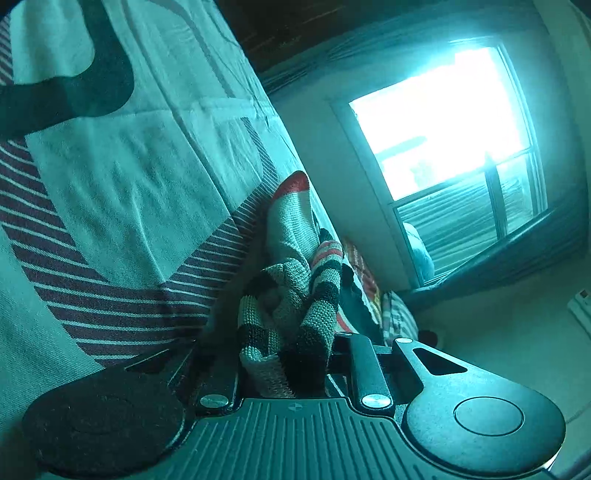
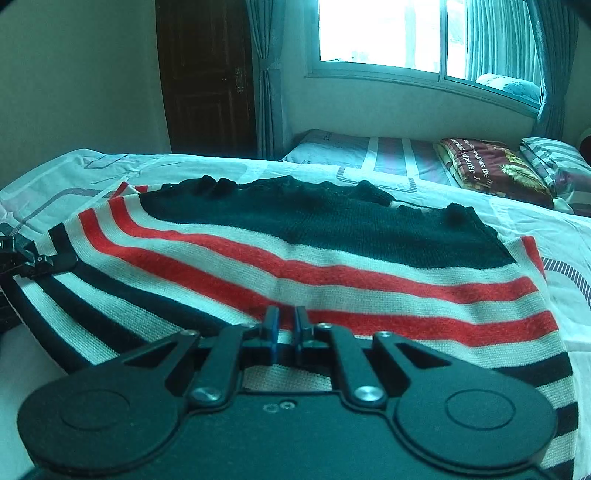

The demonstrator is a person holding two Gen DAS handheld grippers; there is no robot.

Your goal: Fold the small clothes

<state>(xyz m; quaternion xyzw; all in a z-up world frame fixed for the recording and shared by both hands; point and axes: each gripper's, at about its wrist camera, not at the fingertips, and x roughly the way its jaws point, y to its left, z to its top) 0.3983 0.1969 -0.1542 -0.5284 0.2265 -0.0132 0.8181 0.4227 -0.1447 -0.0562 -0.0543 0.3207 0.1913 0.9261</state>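
A small knitted sweater (image 2: 332,258) with red, white and black stripes and a black upper part lies spread on the bed sheet (image 2: 565,236). My right gripper (image 2: 285,326) is shut on its near striped edge. My left gripper (image 1: 291,369) is shut on a bunched striped part of the sweater (image 1: 291,288), with its camera tilted sideways. The left gripper also shows in the right wrist view (image 2: 22,258), at the sweater's left edge.
The sheet (image 1: 110,166) is white with striped bands. Beyond the bed are a second mattress (image 2: 369,155) with a folded maroon blanket (image 2: 491,166), a pillow (image 2: 554,158), a window (image 2: 406,33), curtains and a dark wooden door (image 2: 207,74).
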